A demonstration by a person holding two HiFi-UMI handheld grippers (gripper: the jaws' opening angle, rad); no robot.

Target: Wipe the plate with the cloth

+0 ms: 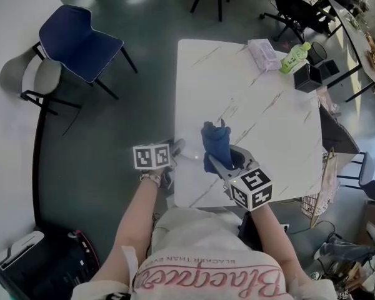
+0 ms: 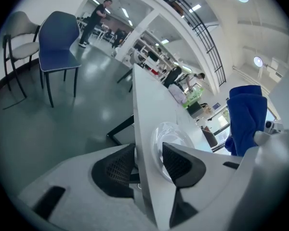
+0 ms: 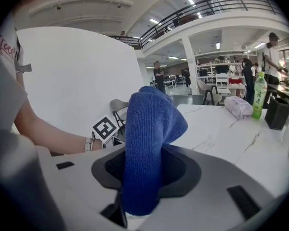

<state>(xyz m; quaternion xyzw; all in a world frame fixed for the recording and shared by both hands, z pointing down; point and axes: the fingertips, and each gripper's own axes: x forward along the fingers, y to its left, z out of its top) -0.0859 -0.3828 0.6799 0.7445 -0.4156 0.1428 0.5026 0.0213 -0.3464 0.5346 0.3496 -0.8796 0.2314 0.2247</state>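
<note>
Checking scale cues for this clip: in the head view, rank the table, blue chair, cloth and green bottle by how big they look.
1. table
2. blue chair
3. cloth
4. green bottle
The cloth is nearer the camera than the bottle, so its lead over the bottle may be partly nearness.

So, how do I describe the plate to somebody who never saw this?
Find the white marbled table, then its near left edge. The plate lies there, between the left gripper's jaws, beside the blue cloth; it alone is round and transparent.
</note>
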